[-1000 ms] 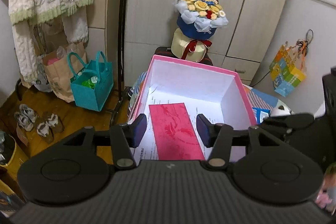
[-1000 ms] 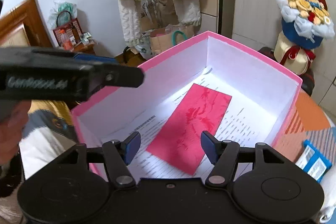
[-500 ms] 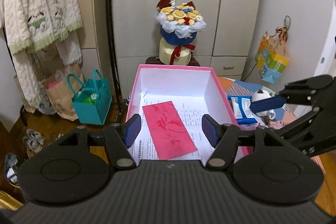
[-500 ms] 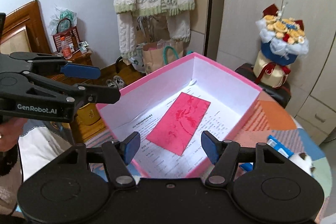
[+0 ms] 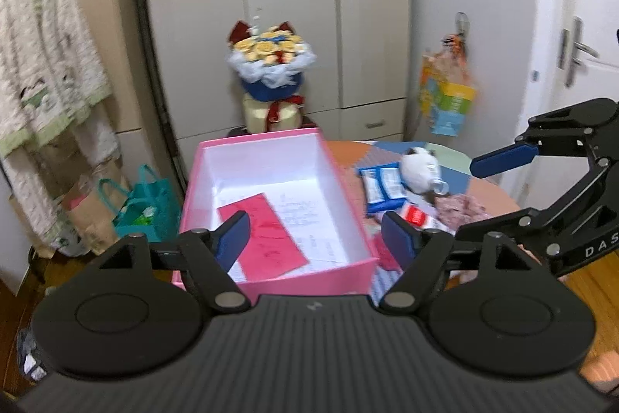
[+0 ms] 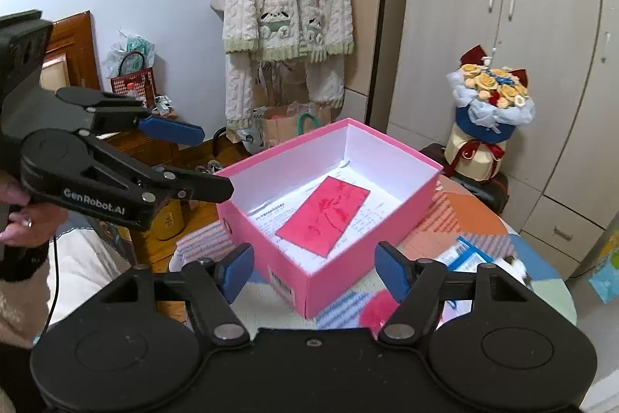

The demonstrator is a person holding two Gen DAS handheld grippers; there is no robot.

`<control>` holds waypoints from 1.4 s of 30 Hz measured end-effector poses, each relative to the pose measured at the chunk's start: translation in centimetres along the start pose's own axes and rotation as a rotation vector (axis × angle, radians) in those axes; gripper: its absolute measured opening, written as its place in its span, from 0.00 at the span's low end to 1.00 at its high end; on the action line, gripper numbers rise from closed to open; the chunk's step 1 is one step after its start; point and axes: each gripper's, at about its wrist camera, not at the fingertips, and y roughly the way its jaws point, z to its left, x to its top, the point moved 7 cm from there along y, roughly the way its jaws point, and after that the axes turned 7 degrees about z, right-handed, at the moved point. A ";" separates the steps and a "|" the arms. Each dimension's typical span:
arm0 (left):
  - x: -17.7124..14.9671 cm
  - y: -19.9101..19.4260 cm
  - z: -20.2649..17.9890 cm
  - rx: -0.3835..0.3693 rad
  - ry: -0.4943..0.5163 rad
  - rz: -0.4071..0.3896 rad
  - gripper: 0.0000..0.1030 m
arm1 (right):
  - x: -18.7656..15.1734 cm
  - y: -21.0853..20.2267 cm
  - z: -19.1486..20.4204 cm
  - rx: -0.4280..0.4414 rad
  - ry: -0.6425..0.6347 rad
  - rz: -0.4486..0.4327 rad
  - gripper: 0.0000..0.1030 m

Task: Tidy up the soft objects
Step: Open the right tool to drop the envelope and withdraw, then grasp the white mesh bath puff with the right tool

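Note:
A pink box with white walls stands on a round patchwork table; inside lie a red envelope and printed paper. Right of the box lie a small white plush toy, blue tissue packs and a pink floral cloth. My left gripper is open and empty, above the box's near end. My right gripper is open and empty, above the box's near corner. A pink fluffy thing lies beside that corner. Each gripper shows in the other's view.
A flower bouquet stands behind the box before wardrobe doors. A white knit cardigan hangs at the left. A teal bag and a paper bag stand on the floor. A colourful bag hangs on the right wall.
Both grippers have pulled back and up from the box, staying open. The whole box, the table and the soft things beside it have come into view.

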 end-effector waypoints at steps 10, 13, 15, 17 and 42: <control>-1.7 1.2 -7.0 -0.118 0.133 0.042 0.80 | -8.0 -2.2 -2.4 -0.062 0.094 0.059 0.72; -2.2 2.8 -8.8 -0.154 0.145 0.080 0.80 | -10.1 -2.3 -2.6 -0.077 0.112 0.075 0.72; -2.8 3.8 -9.9 -0.173 0.149 0.102 0.80 | -11.5 -2.3 -2.8 -0.084 0.121 0.082 0.72; -3.1 4.9 -10.8 -0.183 0.150 0.112 0.80 | -12.9 -2.0 -3.0 -0.088 0.130 0.090 0.72; -6.1 19.9 -15.0 -0.077 -0.067 0.139 0.91 | -19.2 7.1 -6.5 -0.233 0.098 -0.070 0.72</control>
